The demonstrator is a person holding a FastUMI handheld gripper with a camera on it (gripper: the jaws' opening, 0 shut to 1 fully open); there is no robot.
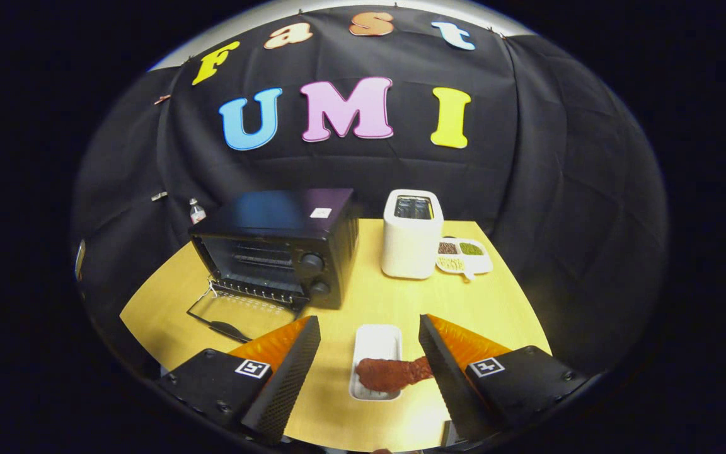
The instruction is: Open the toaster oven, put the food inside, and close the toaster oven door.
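A: Where is the food placed, and how is the hand-held gripper [369, 353] set?

B: One reddish-brown piece of food [391, 373] is seen on a white rectangular tray [375, 343], lying between the spread fingers. Its right end is touching or nearly touching the right finger; which of the two cannot be told. The fingers are held wide apart and nothing is clasped.

A: And the toaster oven?

B: One black toaster oven [281, 246] is seen beyond the left finger, on the yellow worktop [495, 302]. Its door [237, 312] is already folded down flat, and a wire rack [262, 289] is visible inside.

A: What could be judged to go wrong?

B: The food is lopsided on the tray, so it could be pinched only at one end and swing or be dropped. The tray could be dragged along if the fingers are closed too low. The lowered door juts out toward the gripper, so it could be struck on the way in.

A: What else is counted?

B: One white pop-up toaster [412, 234], one small divided dish [464, 255] with three fillings just beside it, one small bottle [196, 211] behind the oven, and two knobs [311, 263] on its front.
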